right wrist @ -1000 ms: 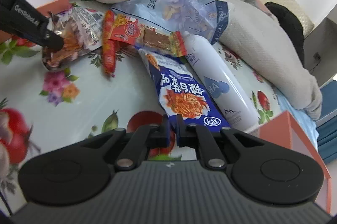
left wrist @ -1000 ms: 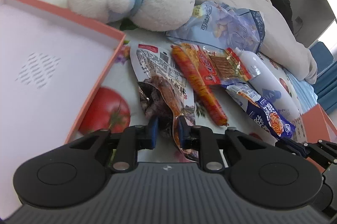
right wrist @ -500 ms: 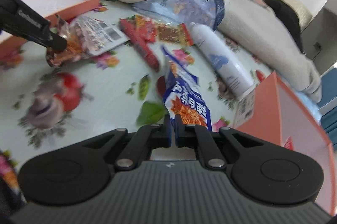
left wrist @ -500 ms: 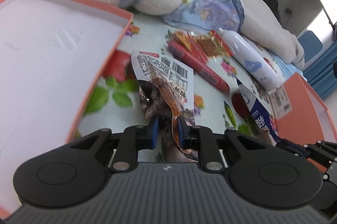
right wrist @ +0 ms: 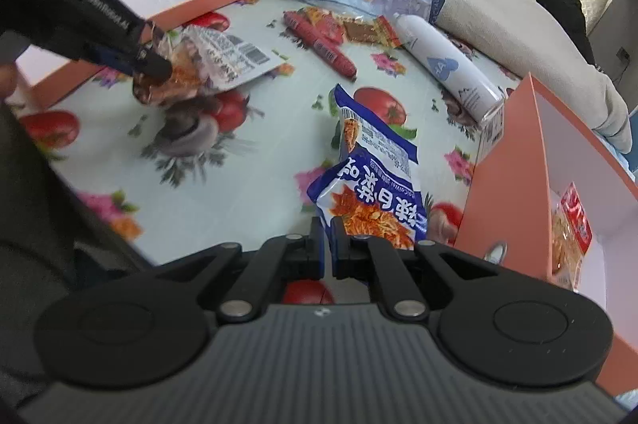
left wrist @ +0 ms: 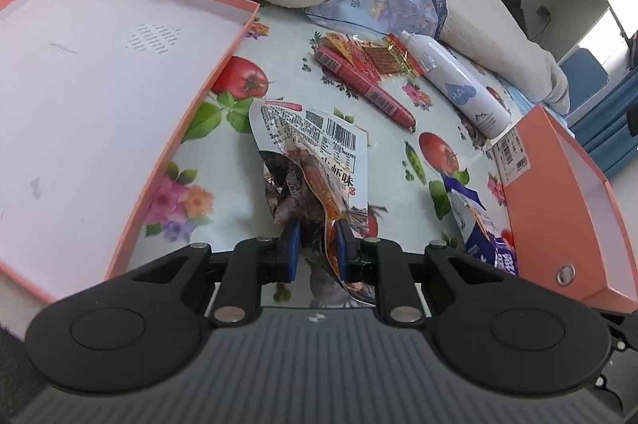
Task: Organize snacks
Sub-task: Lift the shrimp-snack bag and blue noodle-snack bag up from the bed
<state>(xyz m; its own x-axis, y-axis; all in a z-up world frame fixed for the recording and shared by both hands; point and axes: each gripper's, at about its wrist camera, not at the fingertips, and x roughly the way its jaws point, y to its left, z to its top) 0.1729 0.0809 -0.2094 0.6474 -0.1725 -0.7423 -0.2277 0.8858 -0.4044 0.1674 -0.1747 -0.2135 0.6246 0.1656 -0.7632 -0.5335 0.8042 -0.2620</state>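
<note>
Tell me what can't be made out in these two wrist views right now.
- Orange box on the right: in the right wrist view its wall and the gripper body hide most of the inside; only one red-labelled snack packet shows.
- Blue-and-white noodle snack bag: in the left wrist view the gripper body covers its lower part.
- Small print on the clear, barcoded snack packet: too small to read.

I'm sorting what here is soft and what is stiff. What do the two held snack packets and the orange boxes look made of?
Packet in left claw, the clear snack pack: thin glossy plastic film, crinkled, contents showing through. Blue snack packet in right claw: printed plastic film, shiny, creased. Open orange box and tall orange box: likely matte cardboard, given flat stiff walls and pale lining.
</note>
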